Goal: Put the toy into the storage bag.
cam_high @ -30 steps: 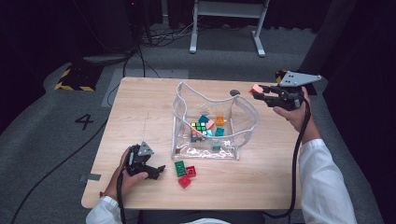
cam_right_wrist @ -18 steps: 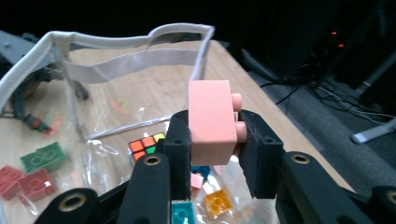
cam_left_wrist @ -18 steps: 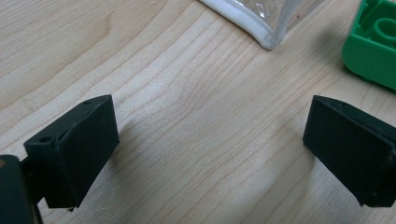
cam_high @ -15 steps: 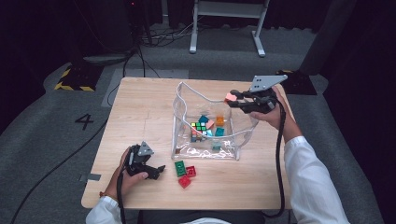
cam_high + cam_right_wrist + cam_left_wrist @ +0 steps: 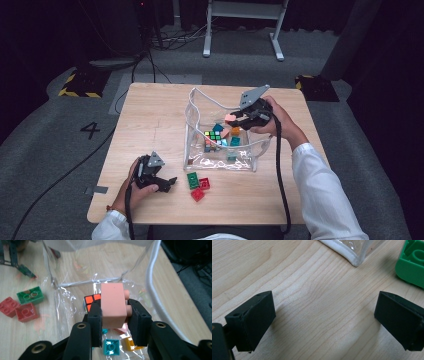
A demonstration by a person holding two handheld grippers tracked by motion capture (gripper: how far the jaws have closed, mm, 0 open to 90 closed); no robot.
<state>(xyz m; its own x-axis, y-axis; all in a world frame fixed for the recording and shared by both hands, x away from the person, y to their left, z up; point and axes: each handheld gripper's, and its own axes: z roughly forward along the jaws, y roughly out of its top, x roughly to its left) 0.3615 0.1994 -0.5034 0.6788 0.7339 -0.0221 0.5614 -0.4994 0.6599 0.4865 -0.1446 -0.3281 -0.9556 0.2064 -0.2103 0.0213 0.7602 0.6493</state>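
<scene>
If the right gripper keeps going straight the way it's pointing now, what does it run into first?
Most likely the puzzle cube inside the clear bag. The right gripper, shut on a pink brick, points down into the bag's open top; the cube shows just past the brick, though depth is hard to judge.

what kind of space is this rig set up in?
Probably a lab or recording studio: dark surroundings, grey carpet with a taped "4", hazard-striped floor blocks, loose cables, and one wooden table holding a clear bag of toy bricks.
</scene>
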